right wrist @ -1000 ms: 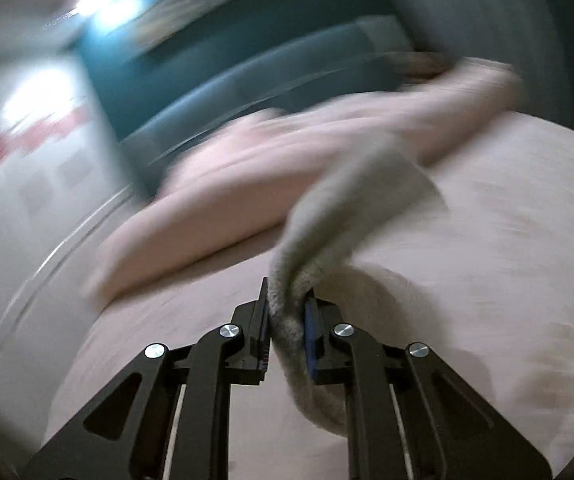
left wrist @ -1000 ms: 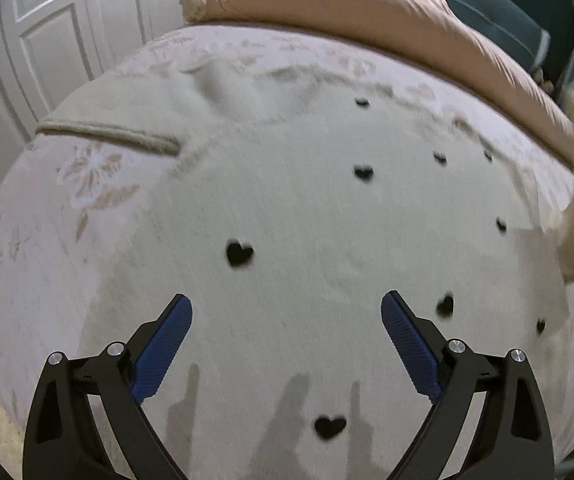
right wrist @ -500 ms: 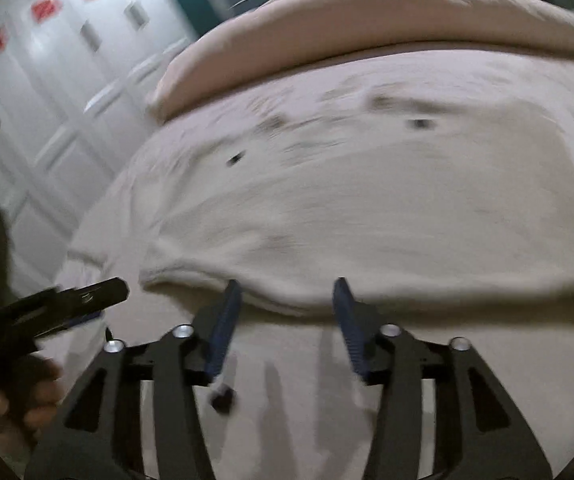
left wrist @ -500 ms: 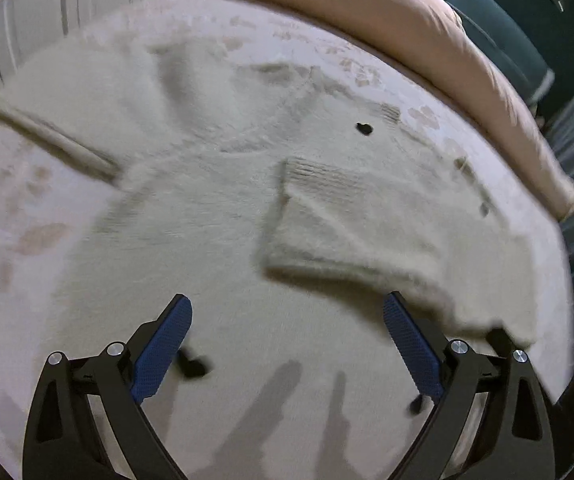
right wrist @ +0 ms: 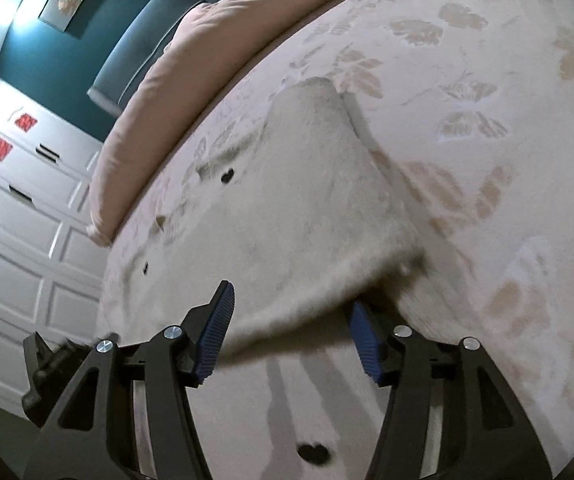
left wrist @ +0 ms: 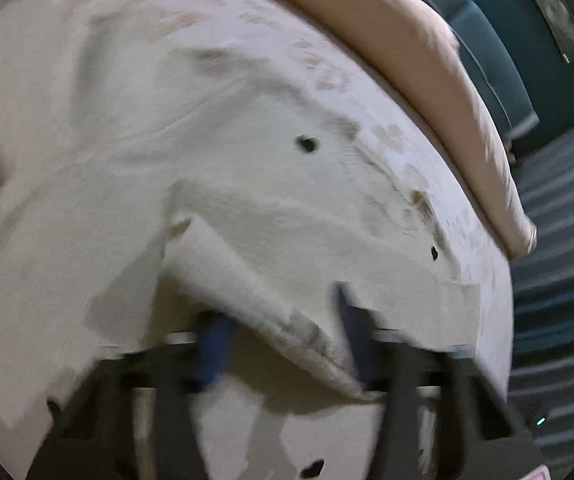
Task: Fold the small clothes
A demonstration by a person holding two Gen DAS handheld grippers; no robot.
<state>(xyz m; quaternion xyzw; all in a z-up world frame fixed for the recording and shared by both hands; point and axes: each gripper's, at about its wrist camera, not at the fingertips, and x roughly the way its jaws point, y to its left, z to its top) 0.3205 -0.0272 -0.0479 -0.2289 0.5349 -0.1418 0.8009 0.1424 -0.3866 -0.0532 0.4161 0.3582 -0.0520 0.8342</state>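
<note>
A cream fuzzy sweater (left wrist: 247, 168) with small black hearts lies spread on the bed. One sleeve (left wrist: 271, 280) is folded across its body. In the blurred left wrist view my left gripper (left wrist: 283, 340) is open, its blue pads on either side of the sleeve's cuff end. In the right wrist view the sweater (right wrist: 287, 216) lies flat with a folded edge running toward me. My right gripper (right wrist: 291, 336) is open, its jaws astride that edge with a gap on both sides.
The bed has a pale floral cover (right wrist: 487, 112). A pink bolster (left wrist: 427, 48) lies along the far edge before a teal headboard (right wrist: 147, 36). White cabinet doors (right wrist: 19, 232) stand at left. The left gripper (right wrist: 47, 364) shows low left in the right wrist view.
My right gripper let go of the sleeve, laid it across the sweater and opened wider. My left gripper moved forward to the sleeve's cuff end, jaws still open.
</note>
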